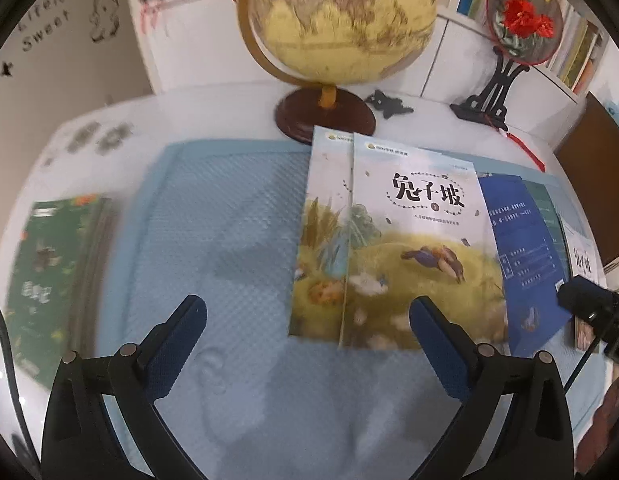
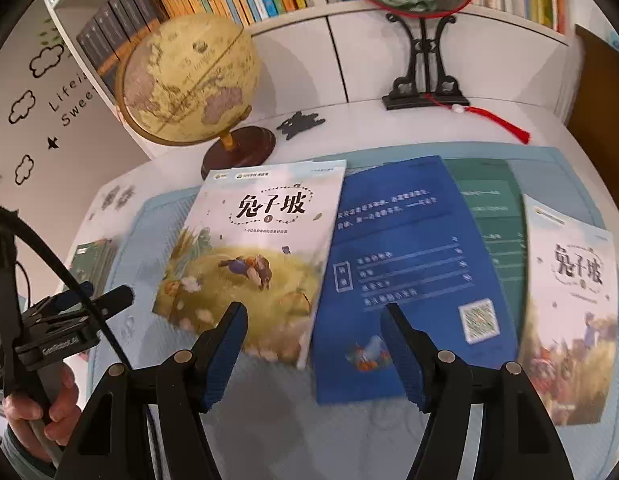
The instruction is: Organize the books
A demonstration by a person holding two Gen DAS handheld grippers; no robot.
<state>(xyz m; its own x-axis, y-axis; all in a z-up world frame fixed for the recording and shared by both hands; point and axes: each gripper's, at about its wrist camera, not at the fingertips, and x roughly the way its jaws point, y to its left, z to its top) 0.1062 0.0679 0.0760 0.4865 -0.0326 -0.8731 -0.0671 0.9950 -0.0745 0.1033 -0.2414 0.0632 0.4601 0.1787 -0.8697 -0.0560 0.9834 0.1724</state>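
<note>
Both my claws, left (image 1: 307,332) and right (image 2: 313,344), hang spread and empty between grabs, so next I pinch the blue book (image 2: 413,276) at twelve o'clock.

Surface: white table (image 2: 349,128).
Covering: pale blue quilted mat (image 1: 237,208), flat.
On mat: row of overlapping books (image 2: 421,248).
On bare table: globe (image 2: 189,84), fan stand (image 2: 425,80), green book (image 1: 49,280).

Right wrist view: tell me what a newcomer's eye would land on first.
First the row of books on the pale blue mat: an illustrated book at left, a blue back cover beside it, another illustrated one at right. Behind stands a yellowed globe, and a red flower fan on a black stand.
</note>
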